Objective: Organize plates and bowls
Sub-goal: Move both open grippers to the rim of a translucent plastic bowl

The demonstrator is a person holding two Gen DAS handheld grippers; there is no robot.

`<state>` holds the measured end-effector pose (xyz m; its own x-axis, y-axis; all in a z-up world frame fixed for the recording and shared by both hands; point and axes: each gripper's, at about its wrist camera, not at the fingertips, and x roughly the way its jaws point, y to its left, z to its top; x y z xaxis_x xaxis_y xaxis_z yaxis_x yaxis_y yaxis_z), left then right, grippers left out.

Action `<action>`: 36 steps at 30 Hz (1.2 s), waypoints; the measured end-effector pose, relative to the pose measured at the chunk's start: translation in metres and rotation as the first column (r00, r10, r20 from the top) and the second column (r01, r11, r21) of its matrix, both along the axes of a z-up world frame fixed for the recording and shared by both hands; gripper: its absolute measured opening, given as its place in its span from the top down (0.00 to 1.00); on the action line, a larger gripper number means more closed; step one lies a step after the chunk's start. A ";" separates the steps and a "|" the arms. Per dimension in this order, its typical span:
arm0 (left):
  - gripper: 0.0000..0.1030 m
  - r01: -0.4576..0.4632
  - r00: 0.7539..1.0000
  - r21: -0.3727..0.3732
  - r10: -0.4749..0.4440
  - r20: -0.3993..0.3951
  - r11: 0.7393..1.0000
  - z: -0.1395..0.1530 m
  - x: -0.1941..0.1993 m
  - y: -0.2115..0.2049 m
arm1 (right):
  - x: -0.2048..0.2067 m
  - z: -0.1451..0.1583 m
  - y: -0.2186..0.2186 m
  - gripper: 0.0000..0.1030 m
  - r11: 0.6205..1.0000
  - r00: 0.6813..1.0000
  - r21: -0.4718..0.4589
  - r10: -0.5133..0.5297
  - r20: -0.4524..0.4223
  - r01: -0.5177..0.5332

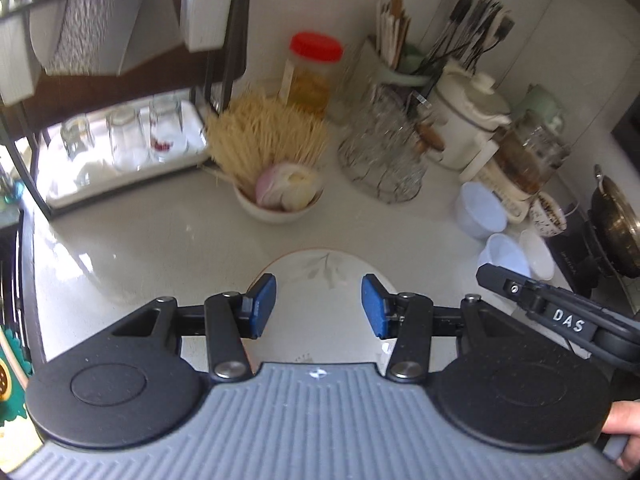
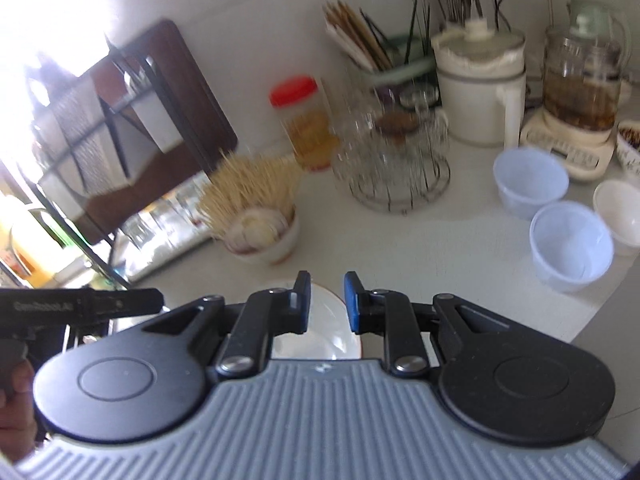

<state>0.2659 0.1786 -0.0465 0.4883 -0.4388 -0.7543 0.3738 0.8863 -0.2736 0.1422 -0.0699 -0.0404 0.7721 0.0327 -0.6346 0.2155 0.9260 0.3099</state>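
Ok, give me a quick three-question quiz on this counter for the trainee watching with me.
1. True or false: the left gripper has its jaws clamped on the leaf-patterned plate.
2. The lid on the jar is: A green, B red, C blue.
3. What stands bundled in the cream bowl?

Key: 1 false, the jaws are open above the plate. 2 B. 3 thin wooden sticks.
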 end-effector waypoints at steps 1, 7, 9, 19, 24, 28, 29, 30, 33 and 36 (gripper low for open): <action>0.48 0.005 1.000 -0.007 -0.005 0.008 1.000 0.005 -0.004 0.001 | -0.004 0.006 0.002 0.78 1.000 1.000 -0.006 0.000 0.013 0.000; 0.48 0.019 0.998 -0.034 -0.017 0.057 0.999 0.026 -0.029 0.009 | -0.026 0.029 0.013 0.78 1.000 0.999 -0.015 -0.023 0.049 0.024; 0.48 0.022 0.997 -0.039 -0.019 0.071 0.999 0.030 -0.037 0.012 | -0.032 0.032 0.015 0.78 0.999 0.998 -0.020 -0.024 0.051 0.025; 0.48 0.041 0.996 -0.070 -0.035 0.086 0.997 0.027 -0.061 0.014 | -0.053 0.035 0.024 0.78 0.998 0.999 -0.052 -0.035 0.037 0.037; 0.48 0.050 0.995 -0.063 -0.045 0.085 0.997 0.028 -0.062 -0.002 | -0.057 0.031 0.011 0.78 0.997 0.998 -0.042 -0.056 0.039 0.058; 0.48 0.068 0.993 -0.048 -0.063 0.099 0.996 0.030 -0.056 -0.025 | -0.052 0.027 -0.009 0.78 0.996 0.995 -0.033 -0.081 0.055 0.083; 0.48 0.072 0.993 -0.043 -0.068 0.097 0.996 0.030 -0.053 -0.033 | -0.050 0.026 -0.015 0.78 0.996 0.994 -0.032 -0.087 0.058 0.089; 0.48 0.075 0.993 -0.043 -0.071 0.095 0.996 0.030 -0.051 -0.039 | -0.048 0.025 -0.021 0.78 0.995 0.994 -0.031 -0.094 0.061 0.096; 0.48 0.082 0.993 -0.041 -0.078 0.090 0.996 0.029 -0.039 -0.066 | -0.043 0.024 -0.044 0.78 0.993 0.992 -0.038 -0.105 0.073 0.108; 0.48 0.093 0.993 -0.044 -0.090 0.074 0.995 0.024 -0.029 -0.094 | -0.039 0.020 -0.072 0.78 0.990 0.989 -0.033 -0.131 0.065 0.134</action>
<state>0.2374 0.0843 -0.0224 0.4969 -0.5182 -0.6961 0.4730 0.8342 -0.2834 0.1031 -0.1418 -0.0199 0.8060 -0.0953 -0.5842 0.3185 0.9017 0.2923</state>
